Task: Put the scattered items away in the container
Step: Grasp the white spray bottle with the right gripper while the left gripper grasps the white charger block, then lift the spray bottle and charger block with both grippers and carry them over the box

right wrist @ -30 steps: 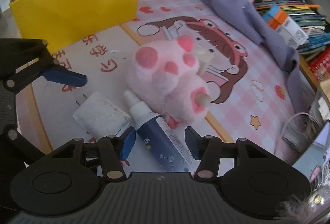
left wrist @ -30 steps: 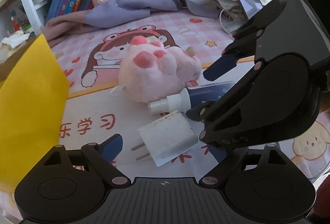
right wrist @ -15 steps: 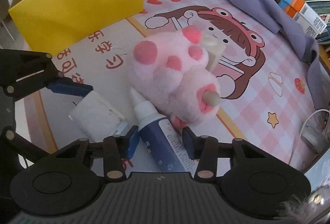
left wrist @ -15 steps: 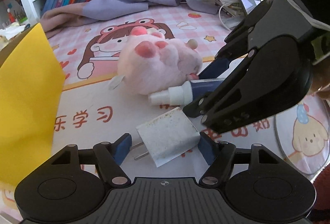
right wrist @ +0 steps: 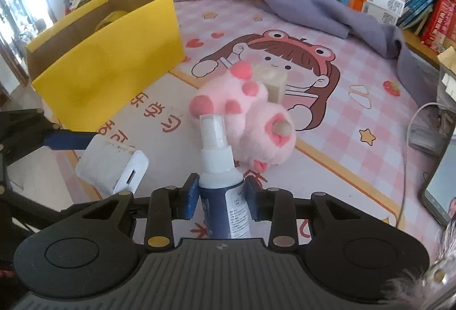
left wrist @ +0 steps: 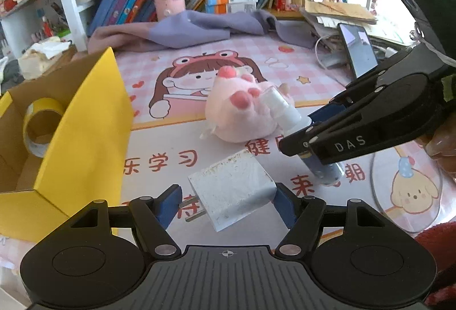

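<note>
Container: a yellow cardboard box (left wrist: 85, 139) is being kept open-topped at the left edge of the cartoon desk mat (left wrist: 299, 64).
Contents: a roll of yellow tape (left wrist: 40, 124) is being held inside the box; nothing else can be made out in it.
Left gripper (left wrist: 226, 203): the white charger plug (left wrist: 232, 191) is being pinched between its blue pads, prongs pointing left.
Right gripper (right wrist: 221, 197): its jaws are being closed on the dark blue spray bottle (right wrist: 222, 190), pads against both sides, white nozzle pointing away.
Left on mat: a pink plush toy (right wrist: 248, 124) is being left lying on the mat's middle.
Change, plug: a second ago it was lying flat between wide fingers; now it is being carried clear of the mat.
Change, bottle: earlier it was lying beside the plush; now it is being held tilted up.
</note>
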Action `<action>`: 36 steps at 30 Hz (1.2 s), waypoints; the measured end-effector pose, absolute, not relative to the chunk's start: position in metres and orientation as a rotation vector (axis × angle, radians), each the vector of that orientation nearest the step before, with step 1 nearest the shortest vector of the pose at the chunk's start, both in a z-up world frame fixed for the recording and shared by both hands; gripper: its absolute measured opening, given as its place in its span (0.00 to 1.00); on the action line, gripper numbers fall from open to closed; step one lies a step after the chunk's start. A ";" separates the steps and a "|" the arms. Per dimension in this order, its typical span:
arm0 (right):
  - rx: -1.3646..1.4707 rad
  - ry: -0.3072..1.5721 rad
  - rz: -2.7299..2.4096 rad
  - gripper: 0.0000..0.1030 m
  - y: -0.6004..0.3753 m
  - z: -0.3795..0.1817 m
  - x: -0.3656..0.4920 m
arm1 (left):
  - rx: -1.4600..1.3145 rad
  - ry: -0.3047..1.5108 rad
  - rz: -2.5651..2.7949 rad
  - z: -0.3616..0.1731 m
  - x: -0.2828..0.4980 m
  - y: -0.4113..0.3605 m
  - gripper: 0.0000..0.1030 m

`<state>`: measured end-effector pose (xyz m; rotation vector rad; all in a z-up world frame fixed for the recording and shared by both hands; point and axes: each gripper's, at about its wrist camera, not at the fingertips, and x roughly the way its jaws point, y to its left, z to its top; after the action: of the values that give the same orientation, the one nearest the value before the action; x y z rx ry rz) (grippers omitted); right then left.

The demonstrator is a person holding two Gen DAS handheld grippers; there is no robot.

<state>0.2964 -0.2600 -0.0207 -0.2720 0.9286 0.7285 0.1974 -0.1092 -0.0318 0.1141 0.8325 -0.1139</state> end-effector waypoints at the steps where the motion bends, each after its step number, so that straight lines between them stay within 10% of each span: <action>1: -0.267 0.923 0.723 0.31 -0.261 -0.019 0.294 | 0.121 0.830 -0.116 -0.031 0.196 -0.110 0.68; 36: -0.280 0.912 0.589 0.30 -0.274 -0.028 0.245 | 0.150 0.773 -0.212 -0.018 0.165 -0.110 0.68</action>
<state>0.2447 -0.2743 -0.0278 -0.2800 0.9120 0.5893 0.1652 -0.1102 -0.0178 0.1503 0.7728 -0.2121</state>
